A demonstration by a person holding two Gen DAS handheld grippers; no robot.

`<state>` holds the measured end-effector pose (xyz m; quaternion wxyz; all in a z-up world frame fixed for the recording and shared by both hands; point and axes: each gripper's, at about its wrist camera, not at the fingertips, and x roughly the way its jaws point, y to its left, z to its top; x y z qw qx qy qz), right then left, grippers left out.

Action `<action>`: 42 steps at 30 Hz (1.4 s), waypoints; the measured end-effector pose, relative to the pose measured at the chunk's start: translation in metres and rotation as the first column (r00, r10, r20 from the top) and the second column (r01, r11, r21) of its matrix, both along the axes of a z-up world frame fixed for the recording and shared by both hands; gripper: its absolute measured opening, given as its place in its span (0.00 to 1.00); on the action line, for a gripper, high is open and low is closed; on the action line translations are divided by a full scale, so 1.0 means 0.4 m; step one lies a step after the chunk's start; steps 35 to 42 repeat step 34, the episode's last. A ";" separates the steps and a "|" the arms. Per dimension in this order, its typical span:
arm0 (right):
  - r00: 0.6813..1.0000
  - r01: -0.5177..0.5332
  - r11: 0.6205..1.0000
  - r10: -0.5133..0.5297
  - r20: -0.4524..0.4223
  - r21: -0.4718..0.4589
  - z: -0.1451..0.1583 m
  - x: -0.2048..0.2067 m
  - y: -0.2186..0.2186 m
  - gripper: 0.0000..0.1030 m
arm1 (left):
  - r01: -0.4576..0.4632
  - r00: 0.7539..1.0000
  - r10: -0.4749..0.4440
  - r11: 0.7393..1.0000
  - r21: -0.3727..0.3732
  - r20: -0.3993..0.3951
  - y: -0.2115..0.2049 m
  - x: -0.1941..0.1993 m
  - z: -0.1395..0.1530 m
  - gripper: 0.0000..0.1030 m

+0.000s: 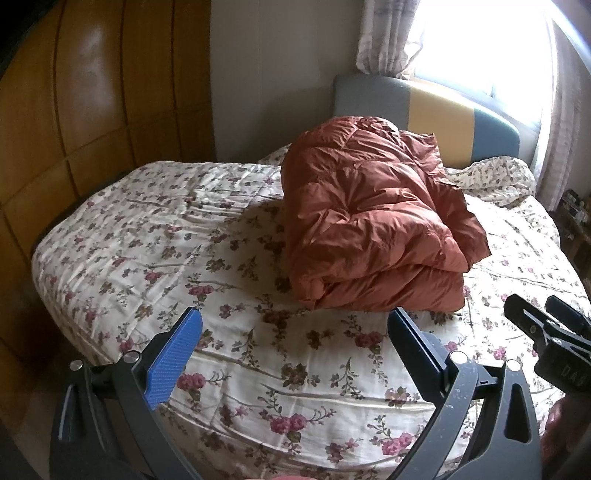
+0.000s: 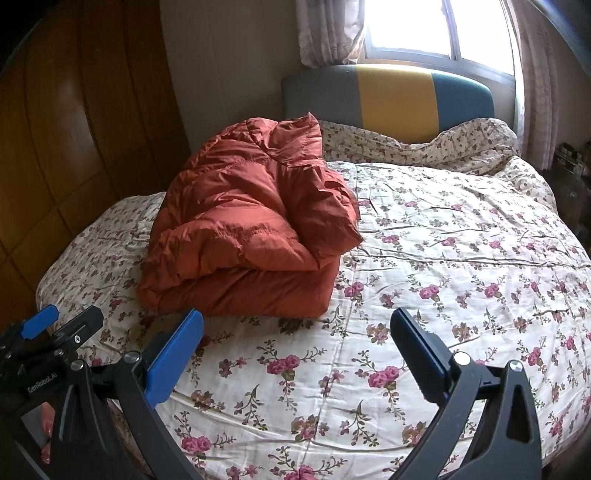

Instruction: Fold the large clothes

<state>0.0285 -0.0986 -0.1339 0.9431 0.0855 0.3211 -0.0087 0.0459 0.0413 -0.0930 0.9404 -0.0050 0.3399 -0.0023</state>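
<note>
Both hand-held grippers, left [image 1: 295, 328] and right [image 2: 297, 330], are hovering wide apart, gripping nothing. The puffy rust-orange quilted down jacket [image 1: 373, 218] is sitting folded mid-bed on the floral quilt [image 1: 147, 229]; its springy filling is threatening to unfold the bundle.

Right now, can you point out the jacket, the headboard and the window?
jacket [image 2: 243, 229], right wrist view, middle of its folded top.
headboard [image 2: 395, 96], right wrist view, yellow middle panel.
window [image 2: 406, 26], right wrist view, bright left pane.

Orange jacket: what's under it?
The folded jacket lies on the floral bedspread, nothing else showing at its edges. Whatever sits beneath its middle or between its layers is covered.
</note>
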 end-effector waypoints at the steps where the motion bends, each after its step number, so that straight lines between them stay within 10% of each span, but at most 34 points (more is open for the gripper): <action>1: 1.000 -0.001 1.000 0.001 -0.003 -0.001 -0.001 0.001 0.000 0.98 | 0.000 1.000 0.000 1.000 0.002 0.000 -0.001 -0.001 0.000 0.97; 42: 0.995 0.045 0.999 -0.044 -0.085 0.003 -0.055 0.056 -0.046 0.98 | 0.001 0.996 0.001 1.000 0.024 -0.090 -0.026 0.058 -0.059 0.97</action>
